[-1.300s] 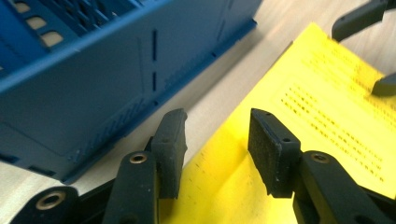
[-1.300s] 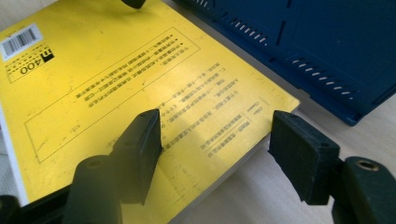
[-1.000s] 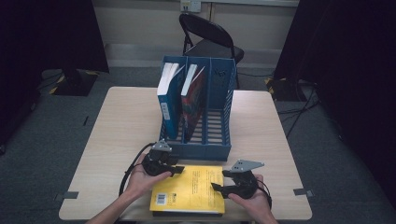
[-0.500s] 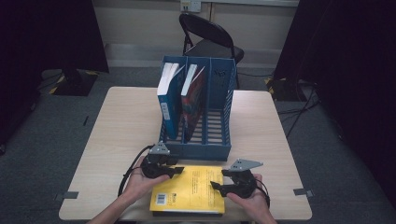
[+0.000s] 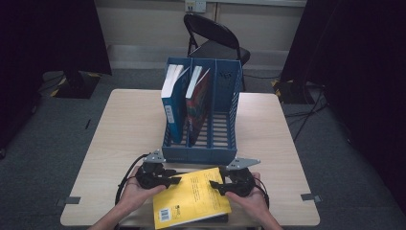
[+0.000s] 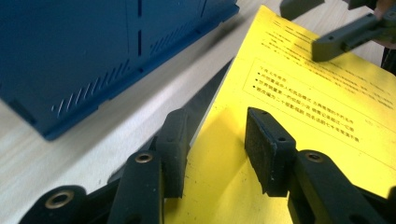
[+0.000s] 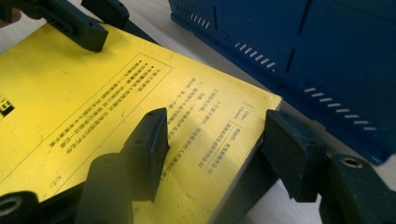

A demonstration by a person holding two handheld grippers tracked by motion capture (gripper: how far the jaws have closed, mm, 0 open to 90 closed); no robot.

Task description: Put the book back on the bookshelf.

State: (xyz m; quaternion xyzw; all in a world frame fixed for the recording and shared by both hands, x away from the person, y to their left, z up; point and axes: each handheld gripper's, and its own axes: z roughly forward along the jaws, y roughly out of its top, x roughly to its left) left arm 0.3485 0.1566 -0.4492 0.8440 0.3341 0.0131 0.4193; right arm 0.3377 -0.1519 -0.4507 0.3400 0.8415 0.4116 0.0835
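Observation:
A yellow book [image 5: 191,197] lies askew at the table's front edge, on top of a dark flat thing [image 5: 218,219]. My left gripper [image 5: 173,179] is at its left edge. In the left gripper view that gripper [image 6: 217,140] has one jaw over the cover [image 6: 299,88] and the other beside the edge; the jaws have just been closing and still stand apart from the book. My right gripper [image 5: 215,186] is at the book's right edge. In the right gripper view it [image 7: 217,135] straddles the far corner [image 7: 224,112] the same way, open and closing.
A blue three-slot file rack [image 5: 225,96] stands just behind the book. It holds a blue book [image 5: 173,103] in the left slot and a red book [image 5: 198,103] in the middle one. A black folding chair [image 5: 215,38] stands beyond the table [image 5: 124,129].
The yellow book has turned counterclockwise and now lies askew. My left gripper slid in onto the book's left edge. Both pairs of jaws have narrowed around the edges.

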